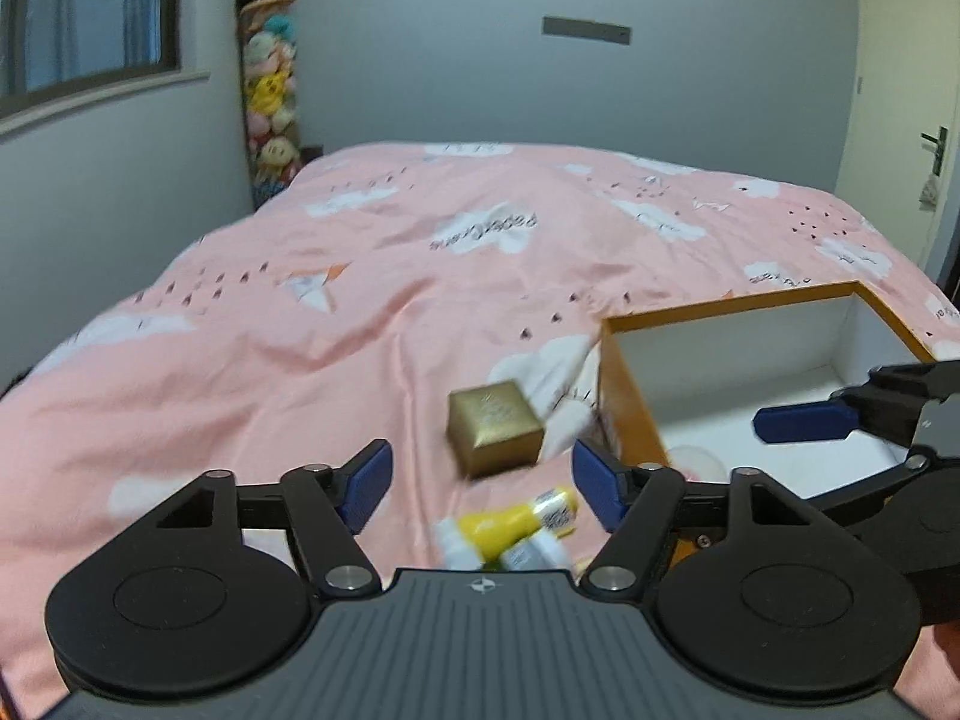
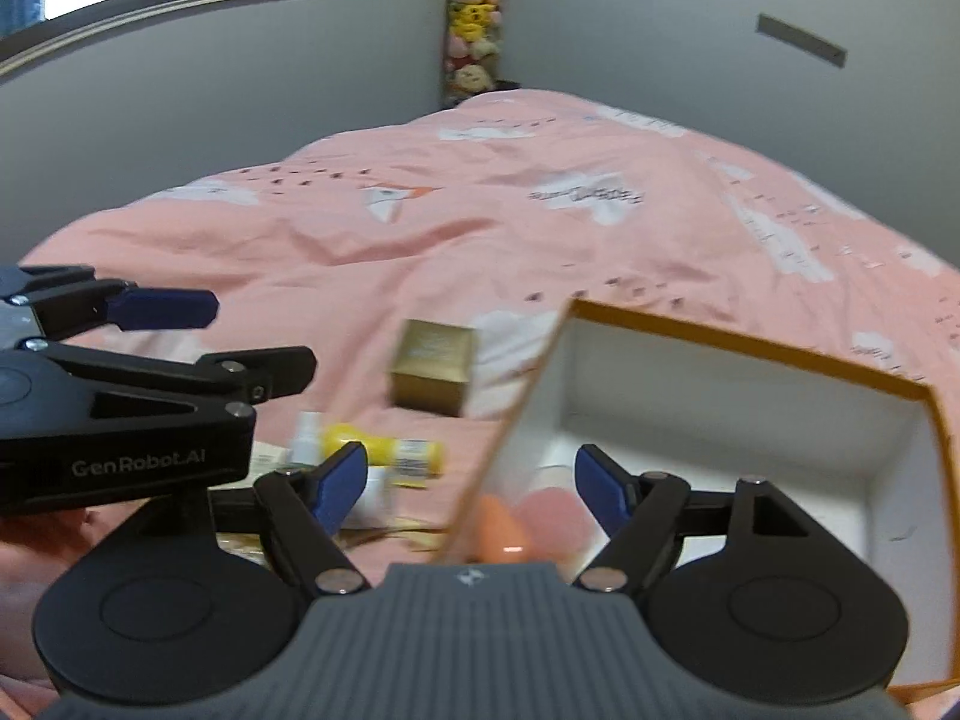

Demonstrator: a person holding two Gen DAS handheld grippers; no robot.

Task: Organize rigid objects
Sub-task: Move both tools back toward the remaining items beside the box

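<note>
A gold box point(image 1: 495, 426) point(image 2: 432, 375) sits on the pink bedspread, just left of an orange-rimmed white box point(image 1: 624, 396) point(image 2: 750, 348). Nearer me lie a yellow bottle point(image 1: 516, 525) point(image 2: 384, 453) and small white bottles point(image 1: 456, 546), blurred. My left gripper point(image 1: 482, 462) hovers open above them with nothing between its pads. My right gripper point(image 2: 471, 462) is open and empty over the white box's left wall. An orange item point(image 2: 504, 531) and a pink item point(image 2: 552, 510) lie inside that box.
The bed fills most of both views, with grey walls behind it. A tall column of plush toys point(image 1: 270, 78) stands in the far corner. There is a window point(image 1: 90, 12) at the left and a door point(image 1: 900, 90) at the right. The two grippers hang close side by side.
</note>
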